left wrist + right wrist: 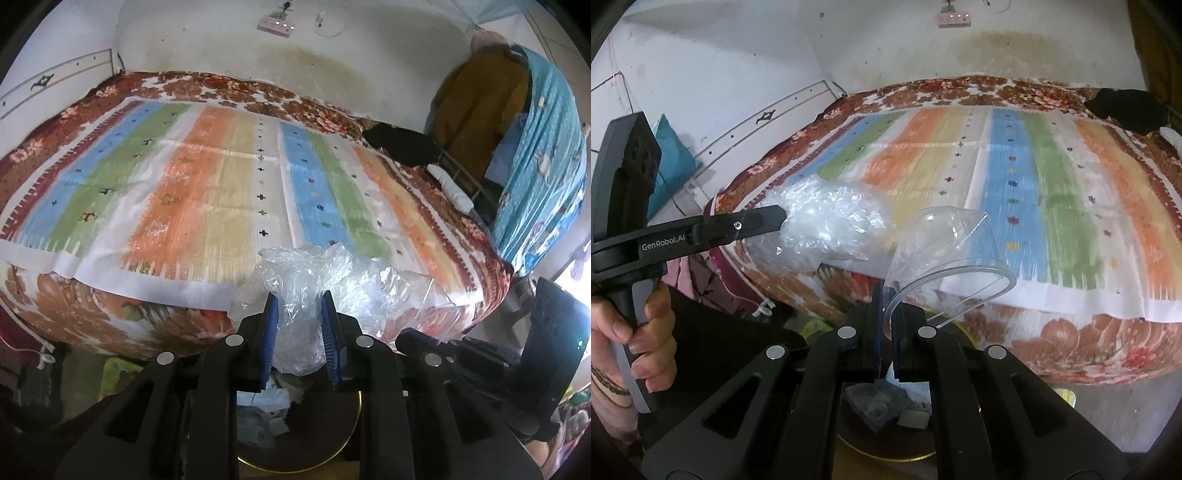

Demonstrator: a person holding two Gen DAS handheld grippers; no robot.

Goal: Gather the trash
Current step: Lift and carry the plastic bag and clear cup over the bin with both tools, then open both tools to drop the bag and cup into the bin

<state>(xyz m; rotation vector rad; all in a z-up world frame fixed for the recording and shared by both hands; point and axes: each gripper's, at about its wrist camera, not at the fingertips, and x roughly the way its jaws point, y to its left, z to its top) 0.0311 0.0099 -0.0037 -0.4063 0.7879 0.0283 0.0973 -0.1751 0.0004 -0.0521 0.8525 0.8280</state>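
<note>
Left wrist view: left tool (300,325) is partly closed on a crumpled clear plastic bag (314,284), blue pads (269,339) pressing both sides. The bag hangs over the near edge of the bed (110,317), above a round bin (295,424) with trash inside.

Right wrist view: right tool (885,332) is nearly closed, pinching the rim of a clear plastic lid (942,254). Lid sits above the same bin (886,435). Left tool (775,218) is off to the left, gripping the bag (827,221).

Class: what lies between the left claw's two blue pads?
Crumpled clear plastic bag, pinched between the left claw pads, shown in the left wrist view.
</note>
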